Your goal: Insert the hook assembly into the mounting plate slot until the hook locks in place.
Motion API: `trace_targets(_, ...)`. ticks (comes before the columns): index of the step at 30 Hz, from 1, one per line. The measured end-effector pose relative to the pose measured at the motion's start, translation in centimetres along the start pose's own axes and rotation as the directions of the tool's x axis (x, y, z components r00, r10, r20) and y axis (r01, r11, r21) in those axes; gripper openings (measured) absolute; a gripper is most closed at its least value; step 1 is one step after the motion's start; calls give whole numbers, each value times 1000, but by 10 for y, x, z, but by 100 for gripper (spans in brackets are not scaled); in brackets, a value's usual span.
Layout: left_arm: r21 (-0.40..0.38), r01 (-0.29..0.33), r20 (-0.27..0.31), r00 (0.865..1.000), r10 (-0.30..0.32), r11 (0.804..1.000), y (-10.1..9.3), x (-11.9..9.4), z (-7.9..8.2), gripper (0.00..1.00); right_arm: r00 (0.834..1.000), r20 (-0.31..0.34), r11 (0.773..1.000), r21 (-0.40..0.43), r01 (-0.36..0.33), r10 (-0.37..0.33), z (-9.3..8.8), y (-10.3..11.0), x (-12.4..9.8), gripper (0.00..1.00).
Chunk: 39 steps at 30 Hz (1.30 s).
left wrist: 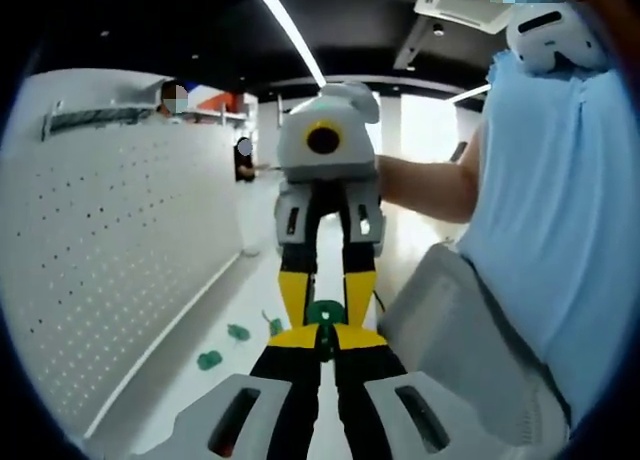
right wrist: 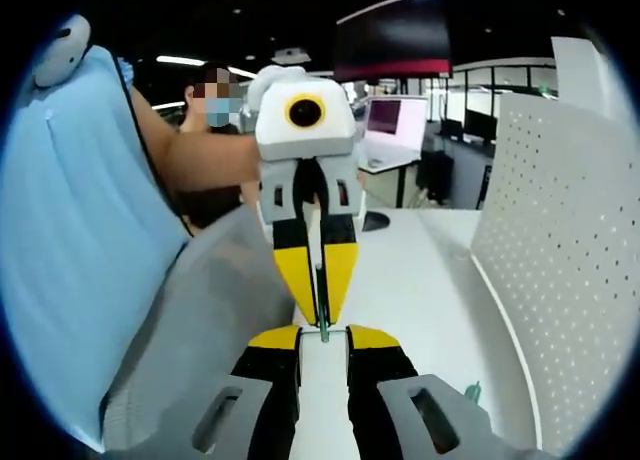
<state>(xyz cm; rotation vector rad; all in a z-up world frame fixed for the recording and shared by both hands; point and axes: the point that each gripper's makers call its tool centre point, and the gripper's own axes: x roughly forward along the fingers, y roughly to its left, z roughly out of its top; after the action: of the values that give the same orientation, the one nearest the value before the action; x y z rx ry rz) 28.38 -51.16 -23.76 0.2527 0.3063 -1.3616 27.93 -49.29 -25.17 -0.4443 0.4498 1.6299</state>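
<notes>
A small green hook assembly [left wrist: 323,311] sits pinched between the yellow tips of my left gripper [left wrist: 325,336], which is shut on it. My right gripper [left wrist: 325,298] faces it head-on, open, one yellow finger on each side of the hook. In the right gripper view, the left gripper [right wrist: 321,318] points at me with its fingers nearly together on the thin green hook [right wrist: 322,327], which ends between the spread tips of my right gripper [right wrist: 322,340]. The white perforated mounting plate [left wrist: 110,260] stands on the left; in the right gripper view the mounting plate [right wrist: 565,260] is on the right.
Three loose green hooks [left wrist: 209,360] lie on the white table [left wrist: 250,300] at the plate's foot; another green hook [right wrist: 473,390] lies near the plate. The person in a light blue shirt [left wrist: 560,210] stands close by. Monitors [right wrist: 392,120] and another person are behind.
</notes>
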Motion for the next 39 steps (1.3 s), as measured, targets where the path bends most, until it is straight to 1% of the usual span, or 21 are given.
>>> trace_targets(5, 8, 5, -13, 1000, -5, 1000, -1, 1, -3, 4, 1000, -18, 1000, 4, -7, 8, -3, 1, 1, 15)
trace_targets(12, 16, -10, -15, 1000, 11, 1000, 0, 2, -6, 4, 999, -39, 1000, 12, -4, 4, -6, 0, 3, 15)
trace_targets(17, 5, -28, -1, 1000, 28, 1000, 2, 1, -5, 3, 999, -41, 999, 43, 6, -4, -5, -3, 2, 15)
trace_targets(21, -1, -39, 8, 999, 39, 999, 4, 1, -5, 3, 999, -39, 999, 48, 15, -13, -5, -4, 2, 16)
trace_targets(24, -7, -47, 16, 999, 47, 999, 6, 0, -5, 3, 999, -38, 998, 49, 29, -27, -5, -7, 1, 20)
trace_targets(28, -19, -63, 22, 998, 63, 998, 10, -2, -5, 3, 998, -35, 998, 46, 44, -43, -5, -10, -1, 23)
trace_targets(33, -27, -95, 20, 995, 96, 995, 15, -3, -6, 3, 996, -11, 995, 47, 84, -83, -3, -16, -2, 36)
trace_targets(39, -33, -119, 22, 993, 120, 992, 19, -5, -4, 3, 994, -2, 993, 46, 109, -109, -3, -19, -5, 43)
